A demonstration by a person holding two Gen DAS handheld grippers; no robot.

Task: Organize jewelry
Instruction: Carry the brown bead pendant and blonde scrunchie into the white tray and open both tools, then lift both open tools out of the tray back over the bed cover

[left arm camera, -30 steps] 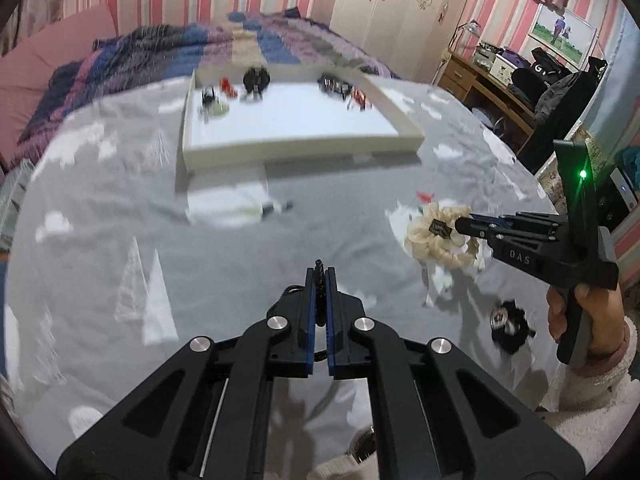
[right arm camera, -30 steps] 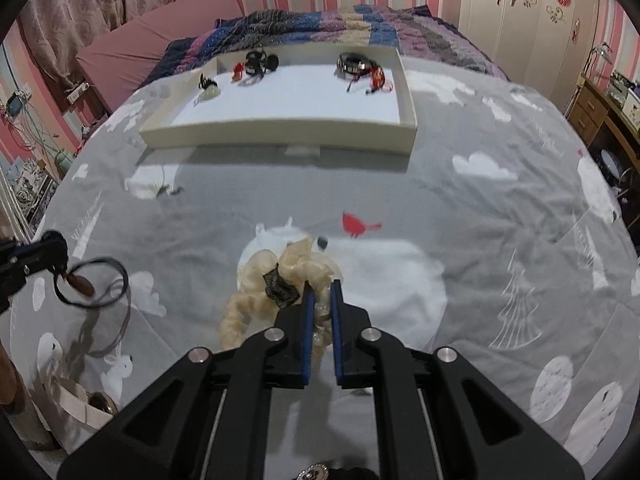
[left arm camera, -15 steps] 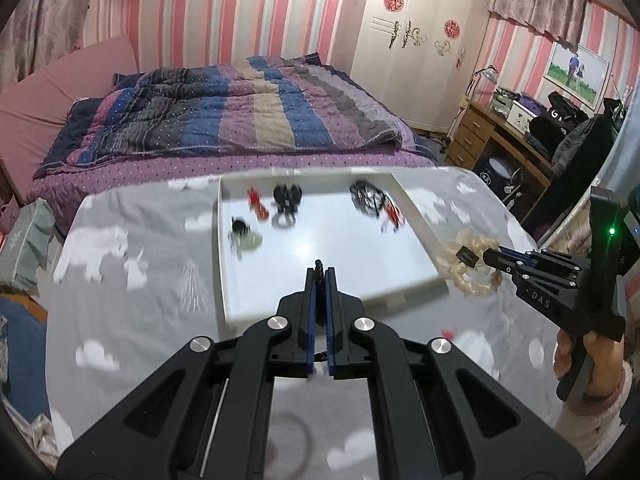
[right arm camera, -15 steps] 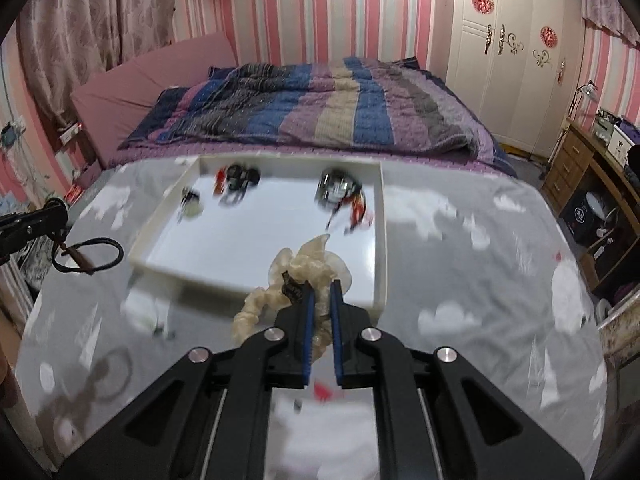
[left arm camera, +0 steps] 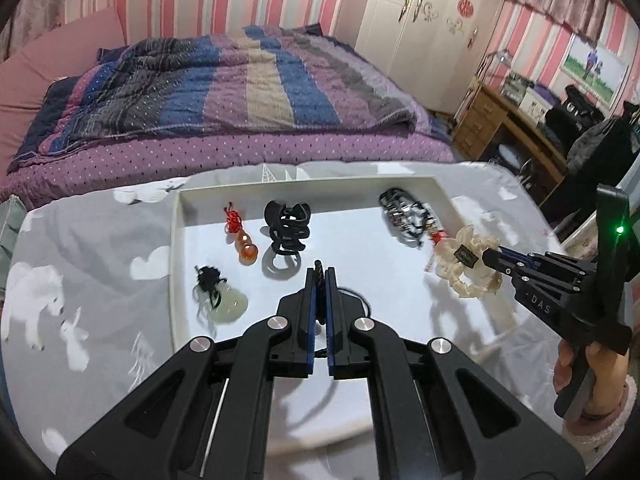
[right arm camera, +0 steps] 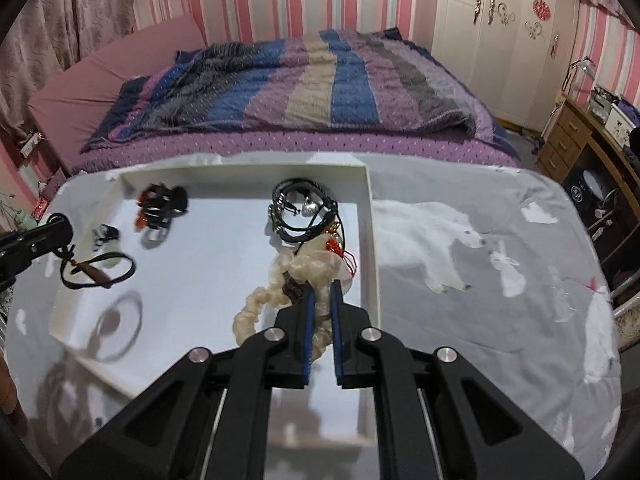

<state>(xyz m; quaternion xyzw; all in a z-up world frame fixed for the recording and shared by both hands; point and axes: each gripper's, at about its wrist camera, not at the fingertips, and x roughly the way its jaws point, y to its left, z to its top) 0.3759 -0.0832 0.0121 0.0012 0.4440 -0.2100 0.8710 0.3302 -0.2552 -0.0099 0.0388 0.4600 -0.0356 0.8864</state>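
Pink-striped walls and a bed under a striped quilt fill the background; nearer, a grey printed cloth covers the surface that carries a white tray.

Landmark: the tray. Over its near middle, the left gripper has its fingers pressed tight on a black cord, which hangs as a loop with a brown bead above the tray's left part, seen from the right wrist camera. Over the tray's right side, the right gripper has its fingers closed on a cream scrunchie, held in the air just inside the right wall; the person's right hand grips the handle.

On the tray floor: a black claw clip near the far middle, with a dark ring just in front of it; an orange gourd charm on red cord left of the clip; a pale green pendant with a black knot near the left wall; a heap of dark bracelets in the far right corner, with a small red charm at its near edge, beside the scrunchie.
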